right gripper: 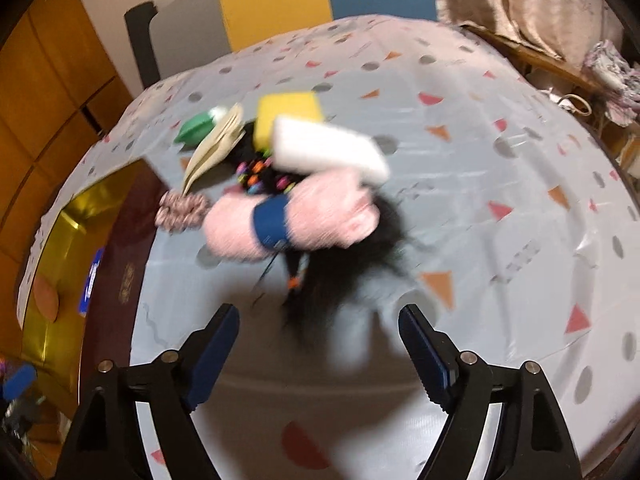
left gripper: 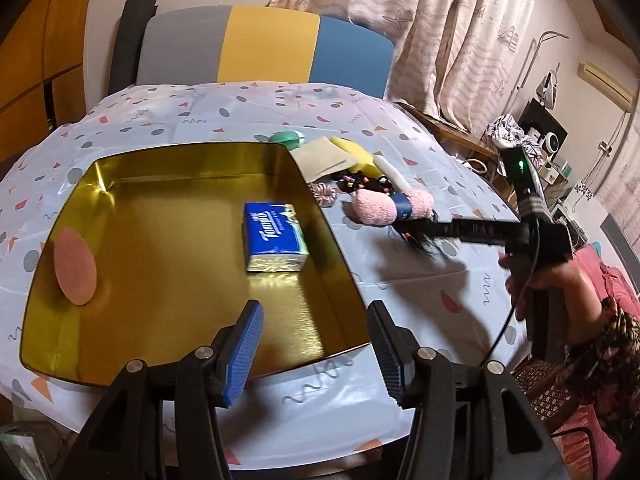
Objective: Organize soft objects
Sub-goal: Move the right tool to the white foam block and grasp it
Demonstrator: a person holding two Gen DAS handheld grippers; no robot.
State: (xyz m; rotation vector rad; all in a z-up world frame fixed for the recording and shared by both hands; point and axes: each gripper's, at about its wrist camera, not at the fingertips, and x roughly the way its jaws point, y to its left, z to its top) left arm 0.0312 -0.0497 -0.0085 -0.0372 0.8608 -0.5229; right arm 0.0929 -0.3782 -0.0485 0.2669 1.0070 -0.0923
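The gold tin (left gripper: 80,216) sits open on the patterned tablecloth (left gripper: 420,292), evidently serving as the collecting box: 2 soft things already lie inside it, a blue tissue pack (left gripper: 275,236) flat near the middle and a round pink pad (left gripper: 75,266) leaning against the left wall. The left gripper (left gripper: 316,344) hangs over the tin's near corner with its jaws parted and nothing between them, which reads as a hand that is free and waiting by the box.

The rest of the soft items lie heaped just beside the tin's right wall, presumably so each needs only a short carry. Nearest is the rolled pink towel (right gripper: 292,216) with its blue band, lying on a tuft of black hair (right gripper: 344,280); behind it are a white sponge (right gripper: 328,148), a yellow sponge (right gripper: 290,114), a beaded black tangle (right gripper: 260,176), a scrunchie (right gripper: 180,210), a beige cloth (right gripper: 212,148) and a green puff (right gripper: 196,130).

The right gripper (right gripper: 320,344) points down at this heap, jaws spread wide and empty, the black hair just ahead of them. My guess is the towel or hair is next, and the loose strands may snag
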